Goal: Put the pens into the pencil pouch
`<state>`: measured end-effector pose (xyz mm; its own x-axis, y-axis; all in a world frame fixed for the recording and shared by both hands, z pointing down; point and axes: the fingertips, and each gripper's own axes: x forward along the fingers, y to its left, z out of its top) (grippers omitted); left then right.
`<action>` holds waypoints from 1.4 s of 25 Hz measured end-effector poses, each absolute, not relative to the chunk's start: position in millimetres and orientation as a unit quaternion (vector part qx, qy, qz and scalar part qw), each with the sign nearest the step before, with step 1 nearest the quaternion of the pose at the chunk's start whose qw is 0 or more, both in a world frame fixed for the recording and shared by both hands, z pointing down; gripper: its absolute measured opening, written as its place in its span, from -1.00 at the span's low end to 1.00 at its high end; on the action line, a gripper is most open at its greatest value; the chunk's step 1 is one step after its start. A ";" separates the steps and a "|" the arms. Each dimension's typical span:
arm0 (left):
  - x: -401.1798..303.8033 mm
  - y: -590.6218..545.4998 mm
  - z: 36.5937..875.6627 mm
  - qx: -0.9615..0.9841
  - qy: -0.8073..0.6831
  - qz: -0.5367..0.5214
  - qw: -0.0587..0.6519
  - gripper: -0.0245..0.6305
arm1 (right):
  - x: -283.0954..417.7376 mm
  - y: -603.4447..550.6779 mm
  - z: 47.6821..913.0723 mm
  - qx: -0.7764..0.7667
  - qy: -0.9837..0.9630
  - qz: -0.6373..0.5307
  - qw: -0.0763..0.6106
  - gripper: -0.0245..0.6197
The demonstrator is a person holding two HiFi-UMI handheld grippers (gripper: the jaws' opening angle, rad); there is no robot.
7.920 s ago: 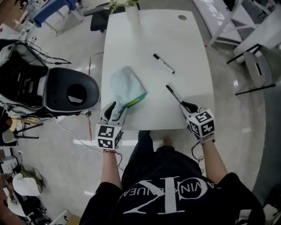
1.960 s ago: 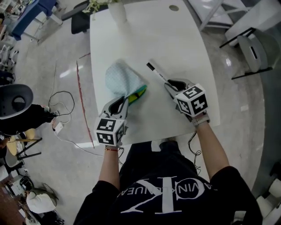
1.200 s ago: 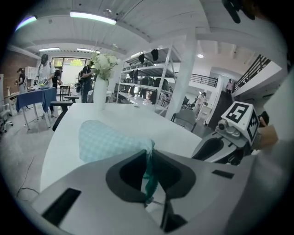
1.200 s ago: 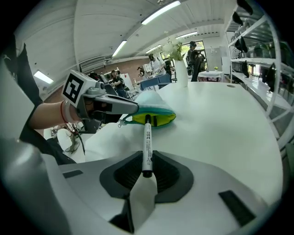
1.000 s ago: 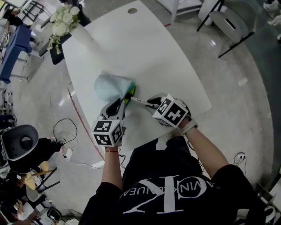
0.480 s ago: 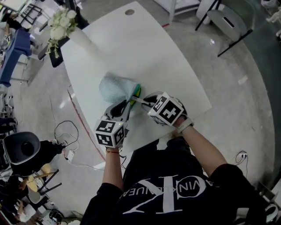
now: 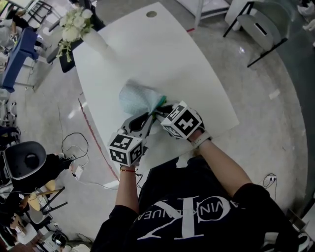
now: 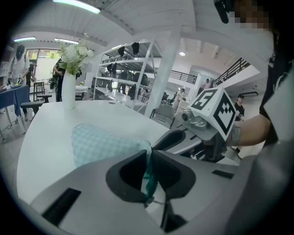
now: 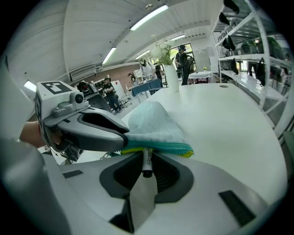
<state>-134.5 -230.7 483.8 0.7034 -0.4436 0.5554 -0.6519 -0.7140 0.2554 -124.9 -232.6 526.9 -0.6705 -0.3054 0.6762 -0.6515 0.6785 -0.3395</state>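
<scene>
A light blue checked pencil pouch (image 7: 139,97) (image 8: 103,143) (image 9: 155,123) with a green and yellow mouth lies on the white table (image 7: 192,69). My left gripper (image 7: 150,118) (image 8: 148,158) is shut on the pouch's teal mouth edge and lifts it. My right gripper (image 7: 163,112) (image 9: 147,158) is shut on a white pen (image 9: 147,161) whose front end goes into the pouch's mouth. In the head view the pen is hidden by the grippers. Both grippers meet at the pouch's near end.
A white vase with white flowers (image 7: 81,29) (image 8: 70,78) stands at the table's far corner. A round hole (image 7: 151,14) is in the tabletop at the far end. An office chair (image 7: 27,160) and cables are on the floor to the left.
My right gripper has carried the pen leftward up to the pouch's mouth, and its tip has gone in. The left gripper keeps its hold on the pouch's edge and has shifted slightly.
</scene>
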 end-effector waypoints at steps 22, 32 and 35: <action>-161.9 -228.6 503.0 0.862 -0.368 0.262 0.230 -0.80 | -108.7 -215.5 518.0 0.274 -0.886 0.277 0.250 -0.47; -184.6 -209.0 518.8 0.817 -0.435 0.242 0.290 -0.70 | -81.5 -198.8 513.2 0.272 -0.891 0.263 0.252 -0.59; -186.7 -202.1 513.8 0.811 -0.451 0.220 0.302 -0.61 | -72.6 -194.8 508.8 0.273 -0.893 0.255 0.249 -0.61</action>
<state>-186.7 -202.1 513.8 0.4974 -0.5981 0.6285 -0.8635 -0.4111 0.2922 -72.6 -194.8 508.8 -0.7266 -0.3614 0.5843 -0.6154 0.7205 -0.3196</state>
